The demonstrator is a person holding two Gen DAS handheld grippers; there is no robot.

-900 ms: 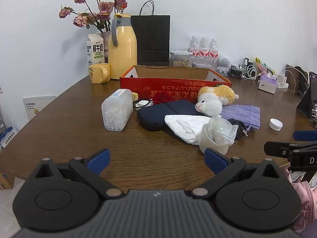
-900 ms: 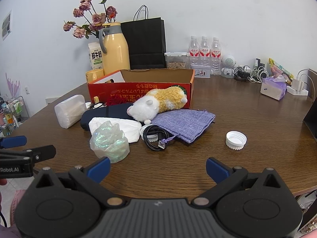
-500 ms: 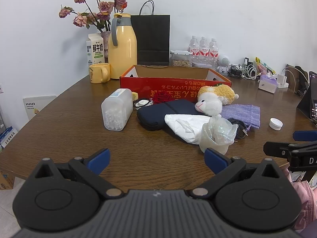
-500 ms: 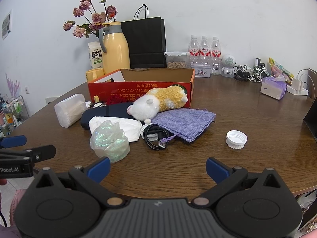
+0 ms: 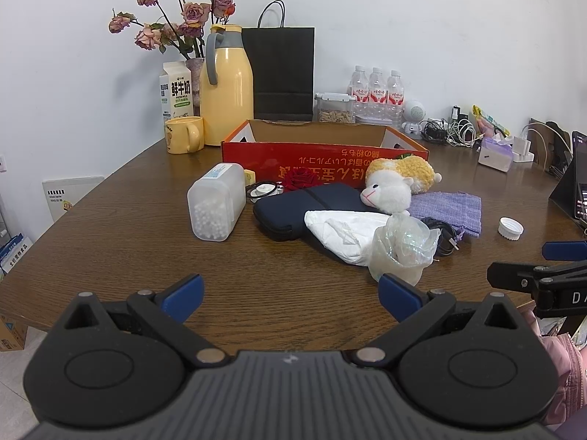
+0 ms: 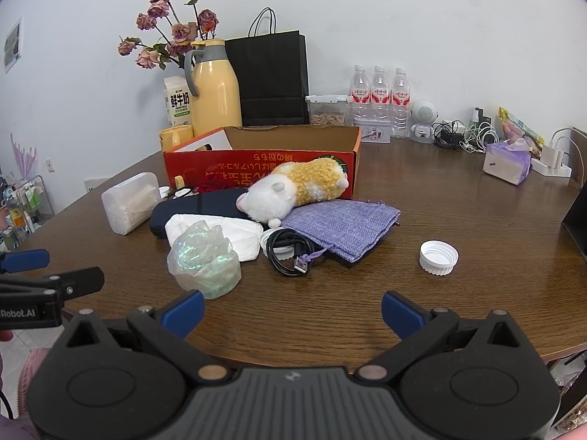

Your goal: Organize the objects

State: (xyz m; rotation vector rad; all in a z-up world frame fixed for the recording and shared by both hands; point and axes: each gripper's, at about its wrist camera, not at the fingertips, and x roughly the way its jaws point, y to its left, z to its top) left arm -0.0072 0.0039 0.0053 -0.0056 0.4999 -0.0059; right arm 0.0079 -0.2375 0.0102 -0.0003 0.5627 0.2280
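An open red cardboard box (image 5: pixel 323 161) (image 6: pixel 256 168) stands mid-table. In front of it lie a clear plastic container (image 5: pixel 216 201) (image 6: pixel 128 207), a dark blue pouch (image 5: pixel 304 209), a white cloth (image 5: pixel 341 234), a crumpled clear bag (image 5: pixel 401 249) (image 6: pixel 203 260), a plush hamster (image 5: pixel 396 185) (image 6: pixel 293 192), a purple woven bag (image 5: pixel 447 209) (image 6: pixel 341 225), a black cable (image 6: pixel 290 251) and a white cap (image 5: pixel 510 228) (image 6: pixel 438 257). My left gripper (image 5: pixel 290 293) is open and empty near the table's front edge. My right gripper (image 6: pixel 291 310) is open and empty, to its right.
At the back stand a yellow thermos (image 5: pixel 225 88), a yellow mug (image 5: pixel 183 139), a milk carton (image 5: pixel 176 95), a black paper bag (image 5: pixel 282 73), water bottles (image 5: pixel 376 91) and a tissue pack (image 6: pixel 506 163). A dark stand (image 5: pixel 567 190) is at the right edge.
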